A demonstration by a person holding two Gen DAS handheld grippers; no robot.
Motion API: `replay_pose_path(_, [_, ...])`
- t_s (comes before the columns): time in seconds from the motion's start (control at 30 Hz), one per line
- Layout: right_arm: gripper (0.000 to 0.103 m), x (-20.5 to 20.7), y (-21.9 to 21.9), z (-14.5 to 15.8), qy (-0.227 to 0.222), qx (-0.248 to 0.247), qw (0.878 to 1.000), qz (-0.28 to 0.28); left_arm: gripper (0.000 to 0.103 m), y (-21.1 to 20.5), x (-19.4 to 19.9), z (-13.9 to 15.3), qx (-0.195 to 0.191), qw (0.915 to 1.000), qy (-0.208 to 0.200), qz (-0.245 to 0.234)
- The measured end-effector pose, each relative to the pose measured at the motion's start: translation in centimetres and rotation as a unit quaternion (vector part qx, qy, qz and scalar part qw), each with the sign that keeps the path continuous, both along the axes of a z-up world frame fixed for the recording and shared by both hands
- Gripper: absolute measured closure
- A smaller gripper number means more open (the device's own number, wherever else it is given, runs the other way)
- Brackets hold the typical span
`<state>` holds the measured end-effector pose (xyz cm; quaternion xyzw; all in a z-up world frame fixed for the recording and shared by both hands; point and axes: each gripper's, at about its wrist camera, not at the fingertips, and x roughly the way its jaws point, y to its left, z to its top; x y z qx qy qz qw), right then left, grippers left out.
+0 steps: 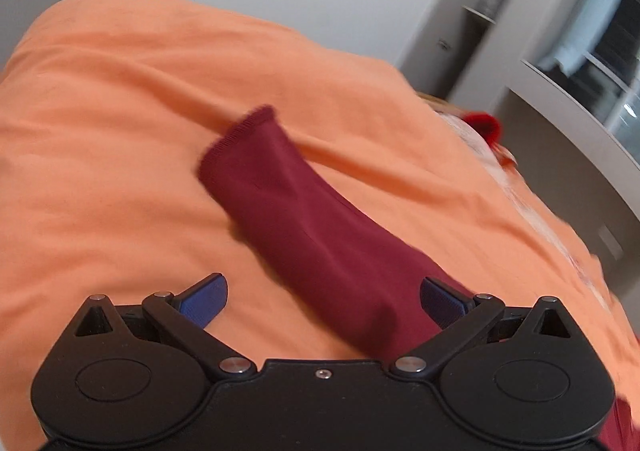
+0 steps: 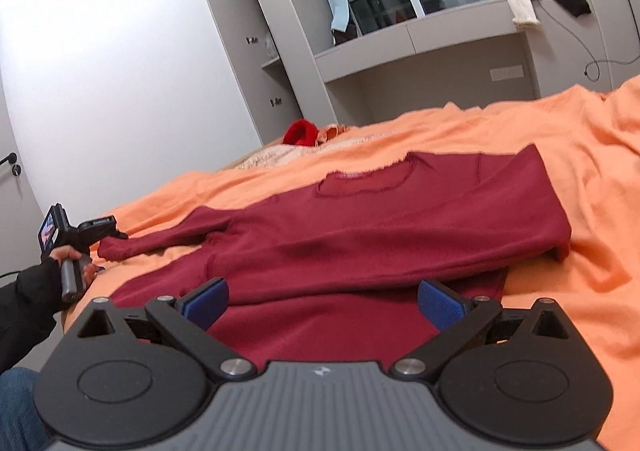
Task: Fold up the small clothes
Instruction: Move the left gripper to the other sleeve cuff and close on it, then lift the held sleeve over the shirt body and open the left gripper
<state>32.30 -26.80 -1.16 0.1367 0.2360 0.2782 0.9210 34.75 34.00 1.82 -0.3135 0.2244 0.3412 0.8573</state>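
A dark red sweater (image 2: pixel 360 227) lies flat on an orange bed sheet (image 2: pixel 580 179), one sleeve (image 1: pixel 304 219) stretched toward the bed's left edge. The left gripper (image 1: pixel 322 301) and right gripper (image 2: pixel 322 301) both gape wide, holding nothing. Bare sheet surrounds the sweater; its hem is hidden behind the right gripper.

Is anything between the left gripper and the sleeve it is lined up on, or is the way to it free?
Nothing visible is in the way. The left gripper is open, and the dark red sleeve already runs between its fingers, lying on the orange bedsheet. The right gripper is open over the shirt body.
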Motion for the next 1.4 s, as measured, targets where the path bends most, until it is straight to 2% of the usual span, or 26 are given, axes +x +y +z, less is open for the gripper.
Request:
replay_pose_path(0.2, [0.000, 0.6, -0.6, -1.2, 0.034, 0.012, 0.999, 0.001, 0.002, 0.9, 0.6, -0.9, 0.015, 0.9990, -0.017, 0.038])
replay_pose_path(0.27, [0.000, 0.5, -0.9, -1.5, 0.038, 0.023, 0.999, 0.001, 0.014, 0.6, 0.1, -0.9, 0.023, 0.9974, -0.032, 0.061])
replay_pose_path(0.33, [0.000, 0.6, -1.2, -1.7, 0.039, 0.035, 0.999, 0.003, 0.031, 1.0, -0.6, -1.1, 0.012, 0.9947, -0.061, 0.081])
replay_pose_path(0.37, [0.000, 0.7, -1.3, -1.8, 0.040, 0.040, 0.998, 0.002, 0.037, 1.2, -1.0, -1.3, 0.003, 0.9931, -0.075, 0.090])
replay_pose_path(0.4, [0.000, 0.8, -1.4, -1.8, 0.042, 0.043, 0.998, 0.001, 0.049, 1.5, -1.3, -1.5, -0.006, 0.9913, -0.083, 0.102])
replay_pose_path(0.43, [0.000, 0.8, -1.3, -1.9, 0.044, 0.046, 0.998, 0.000, 0.057, 1.8, -1.5, -1.6, -0.014, 0.9897, -0.090, 0.111])
replay_pose_path(0.57, [0.000, 1.0, -1.1, -2.2, 0.050, 0.050, 0.997, 0.000, 0.074, 2.5, -1.5, -2.0, -0.032, 0.9869, -0.100, 0.122])
replay_pose_path(0.63, [0.000, 1.0, -1.0, -2.3, 0.050, 0.053, 0.997, 0.001, 0.095, 2.5, -1.1, -2.0, -0.034, 0.9882, -0.099, 0.111])
replay_pose_path(0.8, [0.000, 1.1, -0.9, -2.3, 0.050, 0.052, 0.997, 0.002, 0.097, 2.2, -1.1, -0.4, -0.015, 0.9883, -0.113, 0.102])
replay_pose_path(0.93, [0.000, 0.8, -0.8, -2.3, 0.044, 0.053, 0.998, 0.000, 0.097, 0.9, -0.6, 2.6, 0.045, 0.9899, -0.118, 0.065])
replay_pose_path(1.03, [0.000, 0.5, -0.8, -2.2, 0.039, 0.053, 0.998, 0.002, 0.097, -1.1, -0.1, 5.6, 0.091, 0.9860, -0.137, 0.027])
replay_pose_path(1.13, [0.000, 0.2, -0.9, -2.0, 0.032, 0.054, 0.998, 0.004, 0.097, -3.7, 0.5, 8.9, 0.129, 0.9765, -0.172, -0.015])
replay_pose_path(1.23, [0.000, -0.2, -1.0, -1.7, 0.022, 0.055, 0.998, 0.006, 0.097, -7.4, 1.2, 12.3, 0.181, 0.9593, -0.199, -0.084])
replay_pose_path(1.3, [0.000, -0.5, -1.0, -1.3, 0.015, 0.057, 0.998, 0.007, 0.096, -11.0, 1.5, 14.2, 0.225, 0.9411, -0.208, -0.142])
replay_pose_path(1.4, [0.000, -1.1, -1.2, -0.8, 0.003, 0.058, 0.998, 0.007, 0.096, -16.9, 1.9, 15.8, 0.283, 0.9067, -0.209, -0.232])
